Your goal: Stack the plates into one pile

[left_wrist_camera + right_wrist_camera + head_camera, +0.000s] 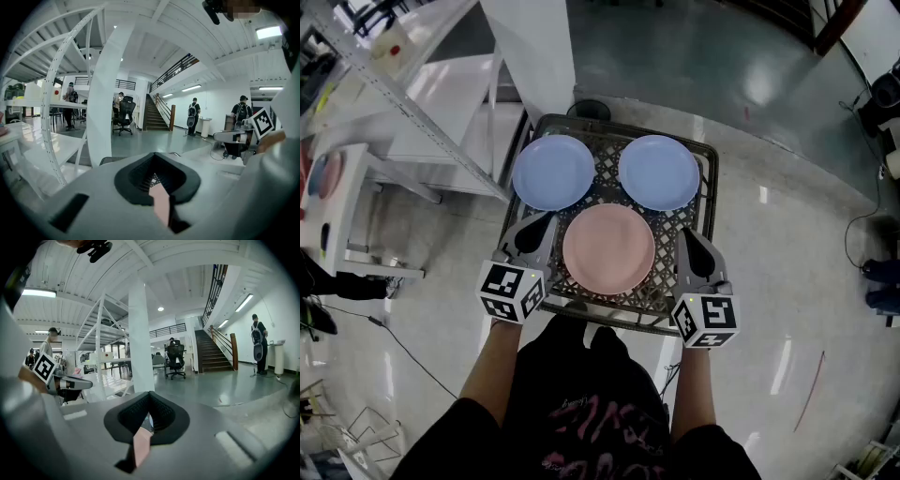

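Observation:
Three plates lie on a dark wire crate [710,202]: a blue plate [553,172] at the back left, a second blue plate [659,172] at the back right, and a pink plate [608,248] in front between them. My left gripper [532,225] sits just left of the pink plate, shut and holding nothing. My right gripper [687,236] sits just right of it, also shut and empty. In the left gripper view a sliver of the pink plate [161,204] shows past the closed left gripper [157,183]. The right gripper view shows the pink plate [140,446] below the closed right gripper [149,420].
A white shelving rack [412,103] and a white pillar [534,56] stand left of and behind the crate. A small table with more plates [323,173] is at the far left. Cables [403,352] run over the glossy floor. People stand far off in both gripper views.

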### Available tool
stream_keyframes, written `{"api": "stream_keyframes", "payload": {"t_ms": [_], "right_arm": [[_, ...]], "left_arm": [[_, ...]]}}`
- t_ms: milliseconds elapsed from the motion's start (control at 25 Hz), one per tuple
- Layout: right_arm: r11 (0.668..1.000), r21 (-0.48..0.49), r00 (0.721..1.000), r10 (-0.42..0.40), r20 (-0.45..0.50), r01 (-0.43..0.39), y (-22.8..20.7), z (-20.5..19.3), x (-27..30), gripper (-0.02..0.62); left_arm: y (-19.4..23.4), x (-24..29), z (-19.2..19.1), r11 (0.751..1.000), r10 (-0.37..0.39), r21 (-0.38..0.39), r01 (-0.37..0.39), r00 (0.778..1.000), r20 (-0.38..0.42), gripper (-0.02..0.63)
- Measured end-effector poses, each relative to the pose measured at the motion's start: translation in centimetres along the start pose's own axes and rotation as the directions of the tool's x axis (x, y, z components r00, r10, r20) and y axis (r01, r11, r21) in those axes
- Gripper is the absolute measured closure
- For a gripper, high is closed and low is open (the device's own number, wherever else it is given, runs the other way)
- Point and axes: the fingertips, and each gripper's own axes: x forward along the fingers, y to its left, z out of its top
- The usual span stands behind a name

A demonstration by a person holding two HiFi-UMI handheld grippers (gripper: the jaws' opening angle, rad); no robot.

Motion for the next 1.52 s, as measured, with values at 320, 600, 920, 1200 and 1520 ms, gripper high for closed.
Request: {"api": "stream_keyframes", "payload": {"t_ms": [320, 600, 920, 1200, 1520], "right_arm": [[1.000, 0.011, 1.000, 0.001, -0.011, -0.001, -0.3, -1.0, 0.1, 0.586], [0.999, 0.046, 0.999, 0.005, -0.042, -0.003, -0.1, -2.5, 0.8, 0.584], [0.997, 0.075, 0.988, -0.006, -0.153, 0.018, -0.6, -7.5, 2.1, 0.584], [0.993, 0.115, 0.966, -0.010, -0.259, 0.041, -0.5, -12.4, 3.0, 0.584], [0.983, 0.167, 0.938, -0.011, -0.347, 0.074, -1.2, -17.8, 3.6, 0.583]], "left_arm": [[-0.1, -0.1, -0.8, 1.000, 0.002, -0.011, -0.002, 1.000, -0.008, 0.606], [0.4, 0.5, -2.2, 1.000, -0.002, -0.012, 0.002, 0.999, -0.046, 0.606], [1.1, 2.3, -6.9, 0.999, -0.021, -0.039, 0.015, 0.989, -0.149, 0.606], [2.3, 3.6, -11.8, 0.996, -0.028, -0.084, 0.008, 0.970, -0.242, 0.606], [2.9, 4.2, -16.5, 0.993, -0.025, -0.116, -0.013, 0.947, -0.321, 0.606]]}}
